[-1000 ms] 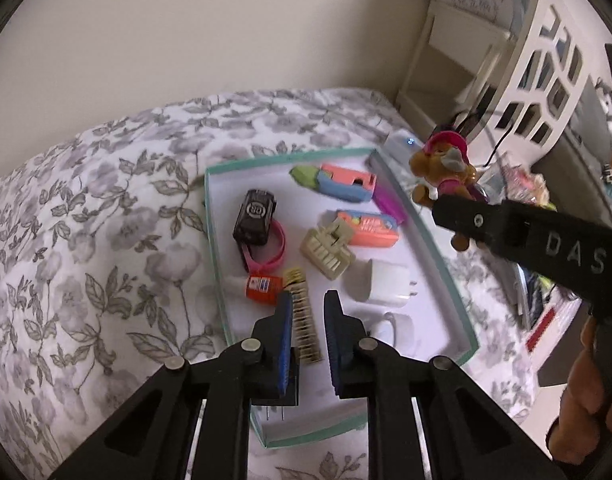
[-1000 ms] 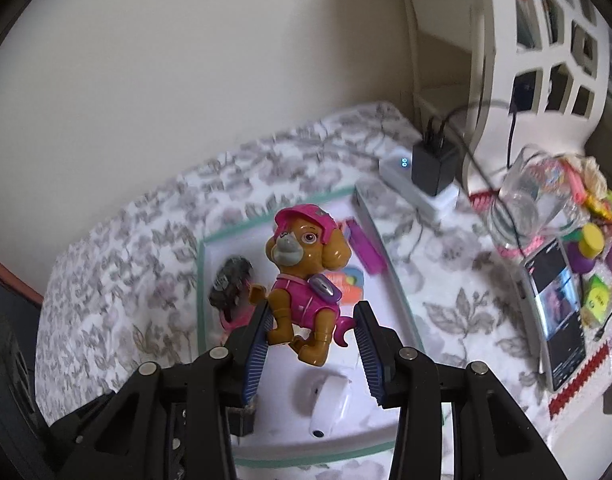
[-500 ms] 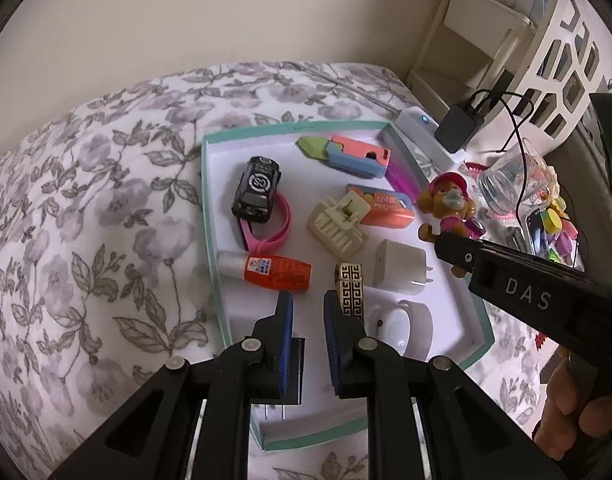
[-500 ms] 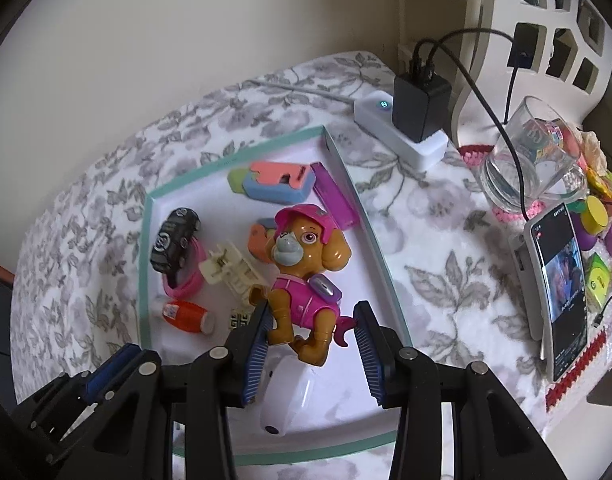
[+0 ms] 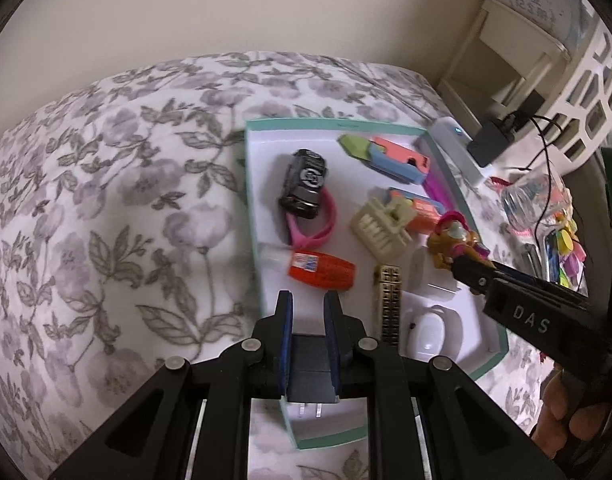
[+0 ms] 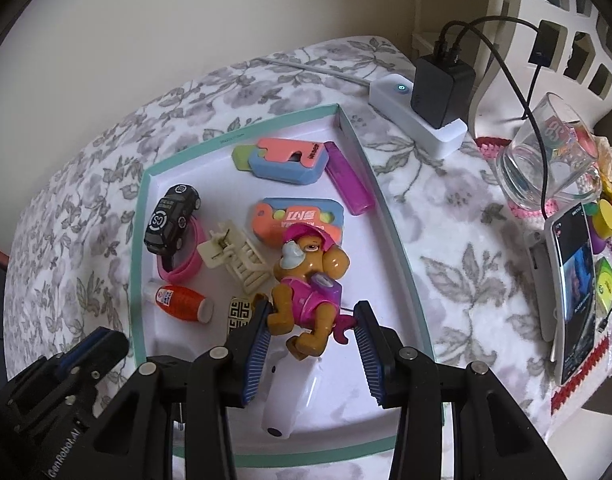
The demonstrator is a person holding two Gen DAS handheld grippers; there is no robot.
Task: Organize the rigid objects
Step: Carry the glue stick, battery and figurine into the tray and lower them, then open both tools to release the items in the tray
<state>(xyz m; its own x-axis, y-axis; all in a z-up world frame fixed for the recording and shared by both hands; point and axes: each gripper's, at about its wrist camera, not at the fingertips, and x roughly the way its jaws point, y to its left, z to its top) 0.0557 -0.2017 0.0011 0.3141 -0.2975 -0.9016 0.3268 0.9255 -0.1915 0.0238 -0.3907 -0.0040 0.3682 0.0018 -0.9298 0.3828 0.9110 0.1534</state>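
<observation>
Left wrist view: the left gripper [image 5: 308, 308] sits at lower centre, jaws narrowly parted around a dark plug adapter [image 5: 309, 364] — contact with the pads cannot be told. Its prongs poke out below. At right, the right gripper's arm hides most of the puppy figure [image 5: 453, 240].

Right wrist view: the right gripper [image 6: 312, 330] stands wide around the puppy figure [image 6: 306, 292], which lies tilted in the teal-rimmed tray [image 6: 390, 216] — a white earbud case [image 6: 290, 396] is partly covered beneath
</observation>
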